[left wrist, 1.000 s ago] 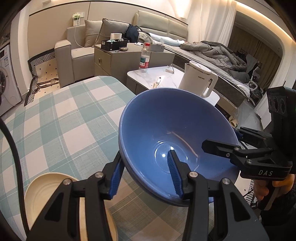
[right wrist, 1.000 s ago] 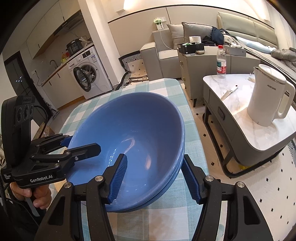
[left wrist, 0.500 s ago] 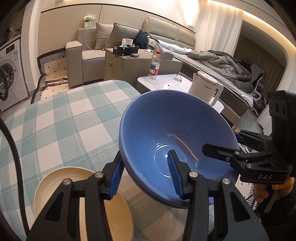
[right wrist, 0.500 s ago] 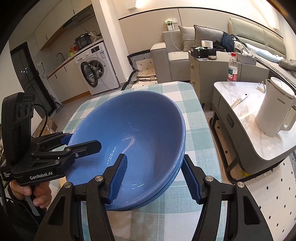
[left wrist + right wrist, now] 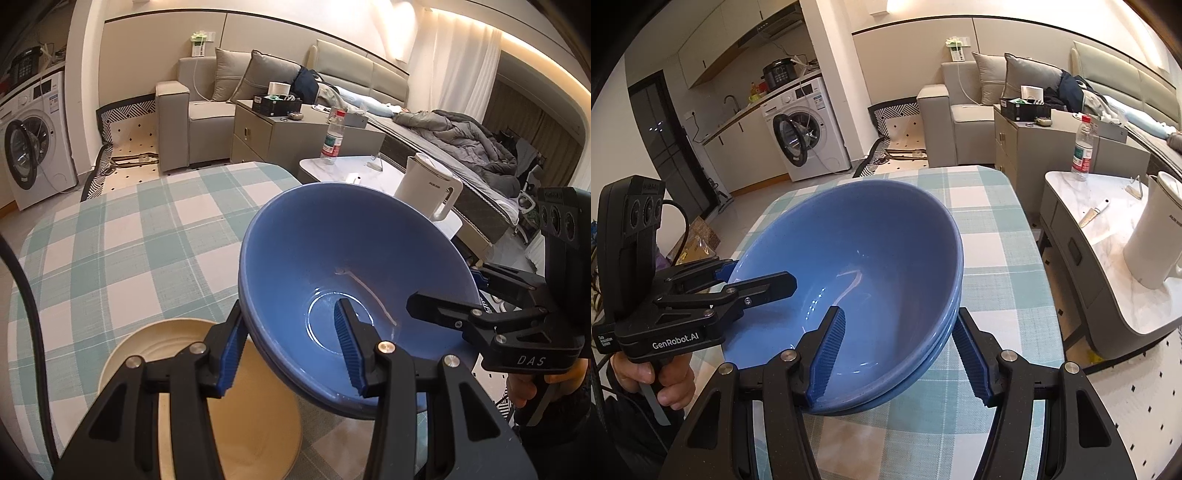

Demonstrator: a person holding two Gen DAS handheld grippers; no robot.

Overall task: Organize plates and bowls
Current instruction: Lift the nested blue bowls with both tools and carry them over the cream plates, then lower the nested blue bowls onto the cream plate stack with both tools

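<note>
Left wrist: fingers (image 5: 345, 343) straddle blue bowl's (image 5: 343, 258) rim.

Both grippers are black plastic, silver screws, ribbed blue fingers (image 5: 349, 350); right gripper (image 5: 476, 291) says "DAS", left gripper (image 5: 757, 277) "GenRobot.AI".

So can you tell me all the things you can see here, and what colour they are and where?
blue bowls: two, stacked, blue, held up over the table between both grippers
plate: one, cream, on the table under the left gripper
table: one, green and white checked cloth
kettle: one, white, on the low marble table
water bottle: one, clear with a red cap, same low table
washing machine: one, white, by the kitchen counter
sofa: one, grey, with cushions
left gripper: black with blue pads, clamped on the bowls' rim
right gripper: same colours, clamped on the opposite rim
</note>
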